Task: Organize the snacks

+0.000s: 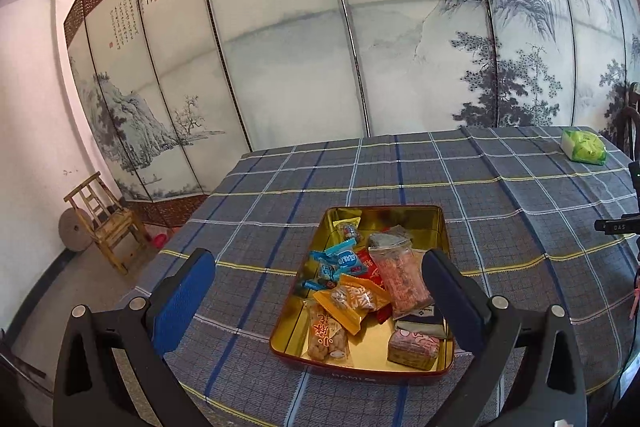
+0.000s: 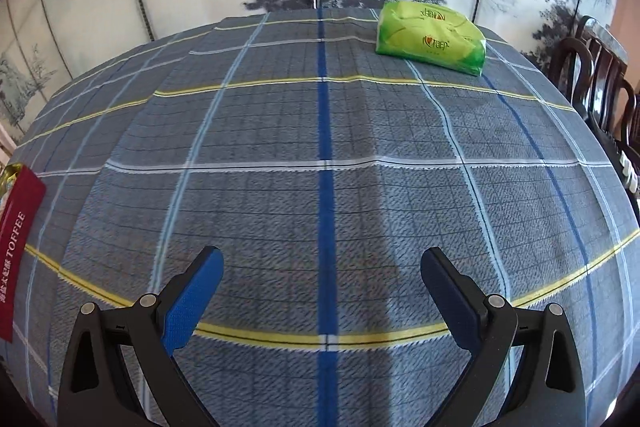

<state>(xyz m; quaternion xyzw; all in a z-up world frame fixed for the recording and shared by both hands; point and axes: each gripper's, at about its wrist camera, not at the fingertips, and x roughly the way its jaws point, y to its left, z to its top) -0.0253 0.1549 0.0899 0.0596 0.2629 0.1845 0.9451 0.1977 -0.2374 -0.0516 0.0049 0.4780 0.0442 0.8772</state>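
A gold-lined tin tray (image 1: 424, 213) with a red outer wall sits on the plaid tablecloth and holds several snacks: blue candy packets (image 1: 340, 259), an orange packet (image 1: 356, 301), a pink clear bag (image 1: 400, 277), a peanut packet (image 1: 326, 337) and a pink wrapped cake (image 1: 414, 347). My left gripper (image 1: 320, 291) is open and empty, raised above the tray's near half. My right gripper (image 2: 322, 287) is open and empty over bare cloth. The tray's red side marked TOFFEE (image 2: 18, 247) shows at the left edge of the right wrist view.
A green tissue pack (image 2: 430, 39) lies at the table's far right; it also shows in the left wrist view (image 1: 584, 145). A painted folding screen (image 1: 280, 27) stands behind the table. A bamboo chair (image 1: 106, 219) stands left, dark chairs (image 2: 600, 75) right.
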